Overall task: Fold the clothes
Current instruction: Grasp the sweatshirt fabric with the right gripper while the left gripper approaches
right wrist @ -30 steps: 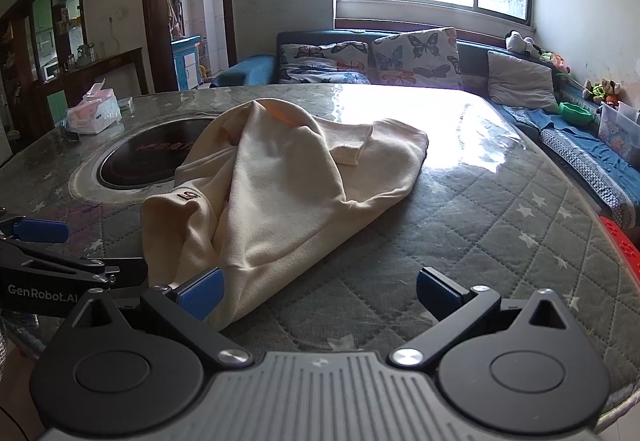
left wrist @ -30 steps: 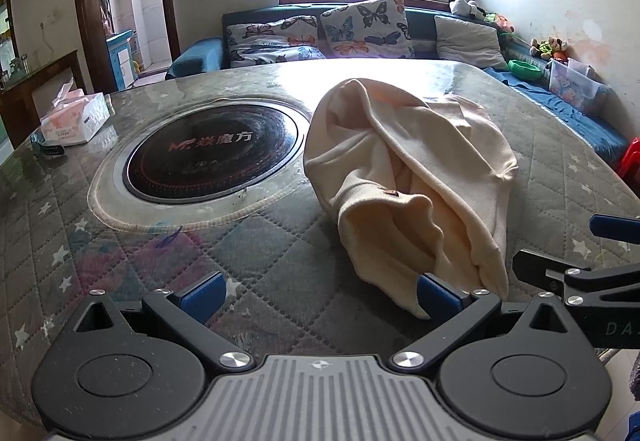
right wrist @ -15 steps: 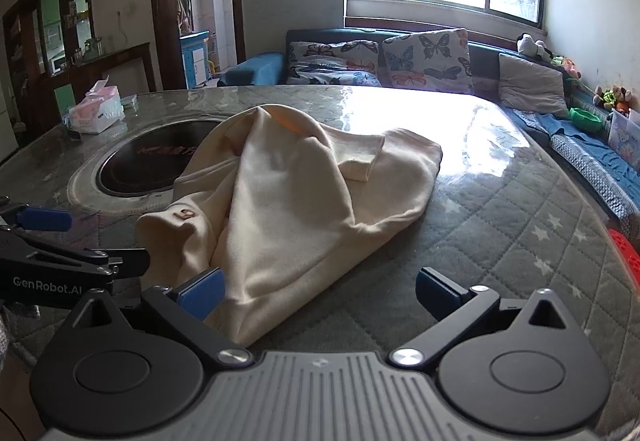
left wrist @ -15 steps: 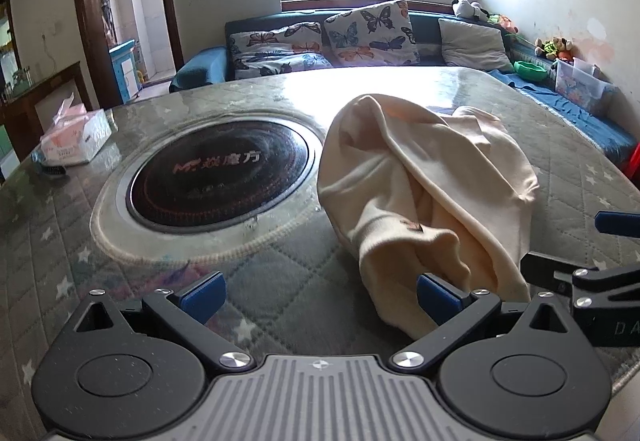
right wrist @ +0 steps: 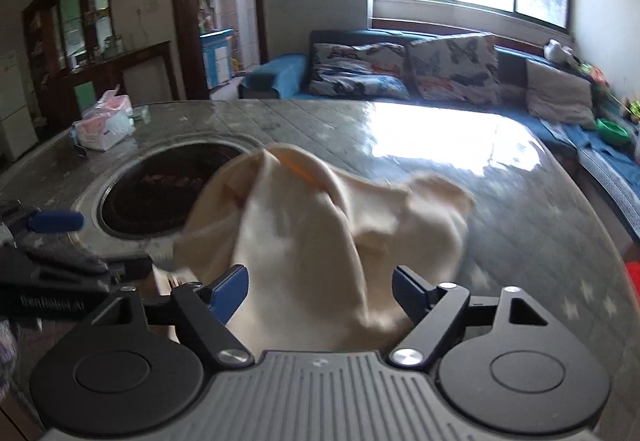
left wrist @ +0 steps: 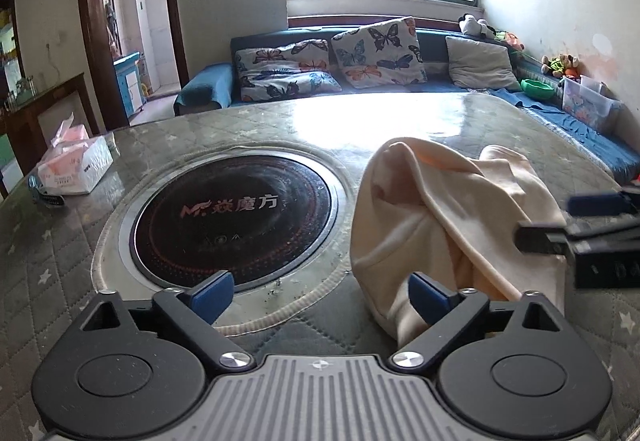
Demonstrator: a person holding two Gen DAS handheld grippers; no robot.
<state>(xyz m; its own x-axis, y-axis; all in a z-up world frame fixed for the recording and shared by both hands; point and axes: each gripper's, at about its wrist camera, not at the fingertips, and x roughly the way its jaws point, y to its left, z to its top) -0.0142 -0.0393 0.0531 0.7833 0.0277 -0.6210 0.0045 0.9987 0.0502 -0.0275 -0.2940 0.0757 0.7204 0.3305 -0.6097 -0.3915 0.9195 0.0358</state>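
Cream garment (left wrist: 452, 225) — hob (left wrist: 234, 221) reads "MF" — gripper (right wrist: 52, 265) "GenRobot.AI"

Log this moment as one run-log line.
phase: pre-grasp | garment: cream, bunched on table | left gripper: open, at garment's near edge | right gripper: open, garment between fingers | fold: not started

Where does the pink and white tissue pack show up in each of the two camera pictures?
Left wrist view: the pink and white tissue pack lies at the far left edge, on the quilted grey table.
Right wrist view: it lies upper left, farther back on the same table.
Shared landmark: the round black cooktop set into the table sits to the right of the pack in both views.
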